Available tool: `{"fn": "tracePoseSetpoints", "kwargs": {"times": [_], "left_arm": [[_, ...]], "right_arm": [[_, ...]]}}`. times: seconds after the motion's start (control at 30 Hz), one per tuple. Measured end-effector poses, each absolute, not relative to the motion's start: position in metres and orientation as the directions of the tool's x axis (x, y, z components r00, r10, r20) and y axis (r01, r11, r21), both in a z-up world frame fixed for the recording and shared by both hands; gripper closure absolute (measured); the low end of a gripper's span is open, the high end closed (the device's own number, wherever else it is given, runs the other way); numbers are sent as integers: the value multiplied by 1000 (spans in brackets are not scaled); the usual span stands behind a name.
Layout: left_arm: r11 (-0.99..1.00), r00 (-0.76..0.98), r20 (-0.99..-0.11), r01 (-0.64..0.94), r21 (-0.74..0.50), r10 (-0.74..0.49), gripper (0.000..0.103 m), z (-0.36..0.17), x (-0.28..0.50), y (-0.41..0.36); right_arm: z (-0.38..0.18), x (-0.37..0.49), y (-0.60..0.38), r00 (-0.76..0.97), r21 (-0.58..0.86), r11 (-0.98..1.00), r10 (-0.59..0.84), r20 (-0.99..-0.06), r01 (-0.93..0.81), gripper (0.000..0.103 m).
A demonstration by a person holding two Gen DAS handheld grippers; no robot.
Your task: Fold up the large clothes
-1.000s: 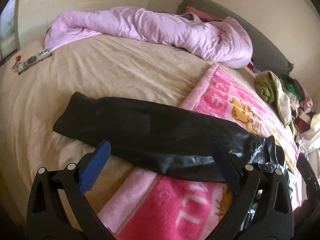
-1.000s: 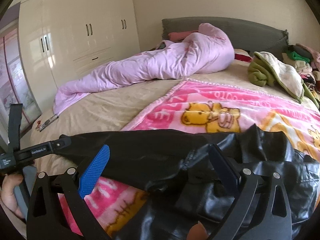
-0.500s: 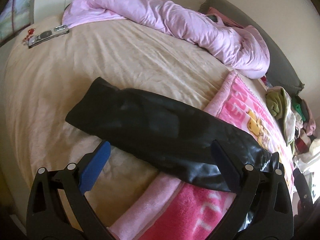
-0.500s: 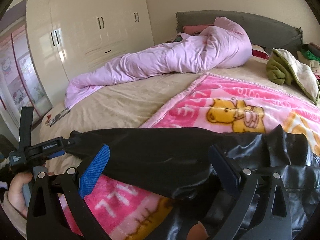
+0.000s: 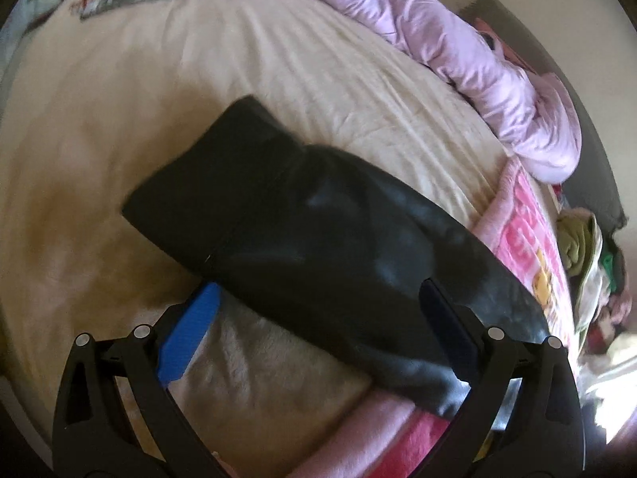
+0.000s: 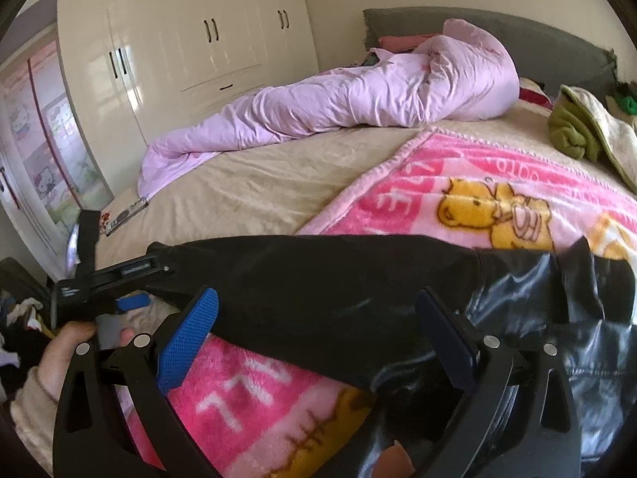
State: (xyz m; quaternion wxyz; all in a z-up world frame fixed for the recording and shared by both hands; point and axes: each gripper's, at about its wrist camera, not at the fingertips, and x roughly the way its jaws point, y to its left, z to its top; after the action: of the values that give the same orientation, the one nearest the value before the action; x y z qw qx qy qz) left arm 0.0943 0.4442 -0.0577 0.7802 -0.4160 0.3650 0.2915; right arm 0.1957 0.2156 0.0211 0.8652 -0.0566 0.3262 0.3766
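Note:
A black leather jacket lies on the bed, partly on a pink cartoon blanket point(image 6: 469, 183). Its long sleeve point(image 5: 318, 239) stretches out flat across the beige sheet in the left wrist view, and shows in the right wrist view point(image 6: 318, 279) leading to the shiny crumpled body point(image 6: 557, 318). My left gripper point(image 5: 318, 330) is open and empty, just above the sleeve near its cuff end; it also shows at the left of the right wrist view point(image 6: 119, 279). My right gripper point(image 6: 318, 330) is open and empty over the sleeve where it meets the body.
A rolled pink duvet point(image 6: 358, 91) lies along the far side of the bed. A pile of green and cream clothes point(image 6: 581, 131) sits at the right by the grey headboard point(image 6: 517, 32). A small flat object point(image 6: 127, 211) lies near the bed's left edge. White wardrobes point(image 6: 199, 40) stand behind.
My left gripper has tilted down and moved closer over the sleeve, which now fills more of its view. My right gripper has shifted slightly; both stay open.

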Motion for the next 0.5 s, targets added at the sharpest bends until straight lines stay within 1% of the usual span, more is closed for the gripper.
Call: {"fn": "tracePoseSetpoints", "kwargs": {"times": [0.1,0.13,0.17,0.2,0.23,0.27,0.33,0.37,0.47,0.5], "left_arm": [[465,620,-769,-734,-495,159,11,-58,94,448],[465,637,-755,-722,-512,155,18,-57,94,448],[466,653,-742,-710,-528,154,28,-56,95,448],[467,651,-742,-713,-524,162,32,-56,95,447],[469,647,-743,-716,-517,170,45,-57,96,447],[466,649,-741,-717,-518,175,62,-58,95,447],[459,668,-725,-703,-543,166,80,-59,95,448],[464,674,-720,-698,-546,168,85,-58,94,447],[490,695,-692,-680,-545,194,93,-45,93,442],[495,706,-681,-670,-553,195,94,-41,93,441]], "right_arm": [[18,194,203,506,166,721,612,-608,-673,4],[16,194,197,511,171,728,609,-607,-664,4],[15,193,192,515,177,734,607,-606,-656,4],[14,193,187,519,186,740,605,-604,-646,4],[11,192,179,517,205,745,607,-604,-635,4],[10,192,174,514,219,746,610,-603,-629,4],[6,189,162,516,242,753,612,-599,-612,4],[5,188,157,519,249,757,611,-597,-604,4],[2,186,142,528,271,769,607,-594,-579,4],[1,186,138,530,278,772,606,-593,-571,4]]}}
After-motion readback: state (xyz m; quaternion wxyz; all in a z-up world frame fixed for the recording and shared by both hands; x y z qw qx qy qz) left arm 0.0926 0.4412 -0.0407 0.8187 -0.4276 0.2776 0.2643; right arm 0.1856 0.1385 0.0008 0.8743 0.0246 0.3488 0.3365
